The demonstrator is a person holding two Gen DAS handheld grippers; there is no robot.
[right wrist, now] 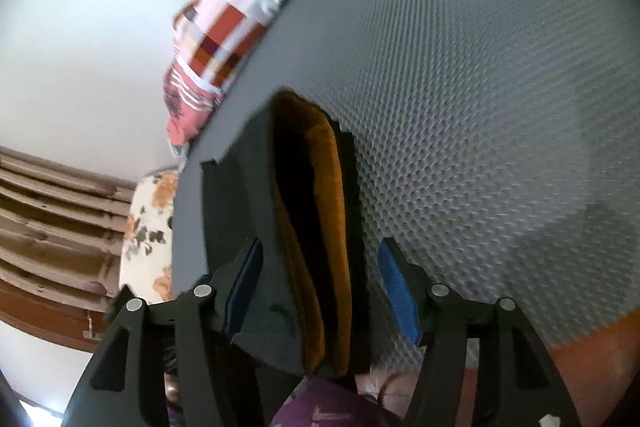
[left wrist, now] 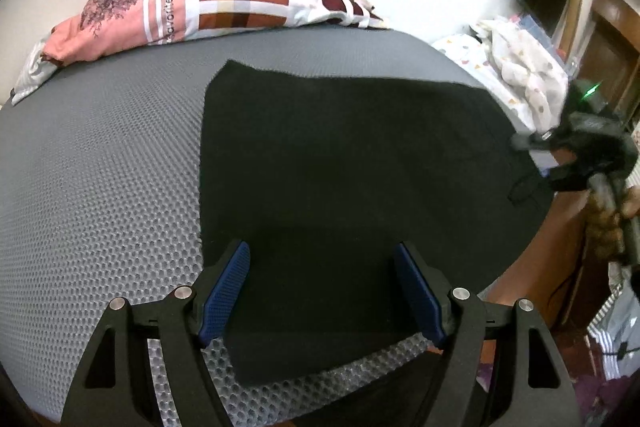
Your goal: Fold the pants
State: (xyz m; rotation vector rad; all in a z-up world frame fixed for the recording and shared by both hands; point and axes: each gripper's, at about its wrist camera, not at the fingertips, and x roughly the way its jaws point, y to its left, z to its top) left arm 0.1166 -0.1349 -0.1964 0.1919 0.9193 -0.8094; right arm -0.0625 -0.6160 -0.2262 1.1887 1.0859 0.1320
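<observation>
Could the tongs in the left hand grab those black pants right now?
Probably yes. The left tongs stand open directly over the near edge of the black pants, nothing lying between them, so lowering and closing should do it.

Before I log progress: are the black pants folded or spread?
Folded: the black pants lie as one compact panel; stacked layers show at their edge.

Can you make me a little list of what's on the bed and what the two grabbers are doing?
bed: grey bumpy mat
pants: black, spread flat on the mat
pants opening: orange lining shows at the edge
pillow: pink checked, at the far side by the wall
left gripper: open, over the pants
right gripper: open, pants edge between its fingers, not pinched
</observation>
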